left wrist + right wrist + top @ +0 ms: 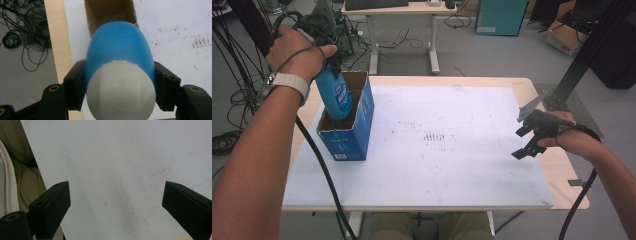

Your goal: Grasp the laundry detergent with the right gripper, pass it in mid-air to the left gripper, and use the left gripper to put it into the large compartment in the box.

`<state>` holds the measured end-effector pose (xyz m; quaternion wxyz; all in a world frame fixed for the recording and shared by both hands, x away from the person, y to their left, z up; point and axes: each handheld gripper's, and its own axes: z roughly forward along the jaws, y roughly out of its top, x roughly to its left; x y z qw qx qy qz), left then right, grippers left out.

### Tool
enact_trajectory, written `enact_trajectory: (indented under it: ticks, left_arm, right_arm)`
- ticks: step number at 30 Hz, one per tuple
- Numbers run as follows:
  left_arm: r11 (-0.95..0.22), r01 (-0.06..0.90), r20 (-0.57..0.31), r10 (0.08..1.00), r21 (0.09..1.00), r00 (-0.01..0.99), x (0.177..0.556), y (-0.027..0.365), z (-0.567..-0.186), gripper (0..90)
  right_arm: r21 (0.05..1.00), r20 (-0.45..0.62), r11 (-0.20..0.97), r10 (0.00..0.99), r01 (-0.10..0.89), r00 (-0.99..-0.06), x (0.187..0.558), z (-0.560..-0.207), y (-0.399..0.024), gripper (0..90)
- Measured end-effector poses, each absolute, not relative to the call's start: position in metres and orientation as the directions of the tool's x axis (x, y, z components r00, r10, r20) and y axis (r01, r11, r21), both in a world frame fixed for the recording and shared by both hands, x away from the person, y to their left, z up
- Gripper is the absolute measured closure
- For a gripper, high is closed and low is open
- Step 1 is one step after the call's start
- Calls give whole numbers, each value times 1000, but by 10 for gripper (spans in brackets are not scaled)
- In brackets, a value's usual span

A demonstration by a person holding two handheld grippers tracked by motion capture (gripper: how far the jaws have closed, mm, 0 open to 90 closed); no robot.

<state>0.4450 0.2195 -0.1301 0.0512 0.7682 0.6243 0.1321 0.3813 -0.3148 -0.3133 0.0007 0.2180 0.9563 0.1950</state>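
Left gripper [324, 62] clamps the blue bottle [334, 92], its base apparently inside the open cardboard box [357, 127], while the right gripper [527, 140] hangs wide open, holding nothing, over the white mat [452, 145].

Blue bottle [334, 95] — white cap, upright, lowered into open box [357, 131].

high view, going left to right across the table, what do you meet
blue bottle held in the left hand-held gripper → open blue box → white mat → right hand-held gripper, jaws open
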Motion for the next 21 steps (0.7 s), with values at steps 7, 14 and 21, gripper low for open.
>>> enact_trajectory:
  ticks: [7, 14, 21]
  left_arm:
    - [-212, 947, 134, 974, 242, 184, 446, 222, -145, 377]
    - [-211, 950, 127, 974, 229, 186, 448, 223, -160, 377]
    - [-209, 952, 124, 975, 222, 185, 449, 223, -176, 377]
  right_arm:
    - [370, 80, 826, 427, 425, -901, 381, -315, -319, 83]
    - [366, 86, 826, 429, 429, -899, 382, -318, -319, 83]
    - [362, 90, 828, 426, 428, -900, 383, -320, -319, 83]
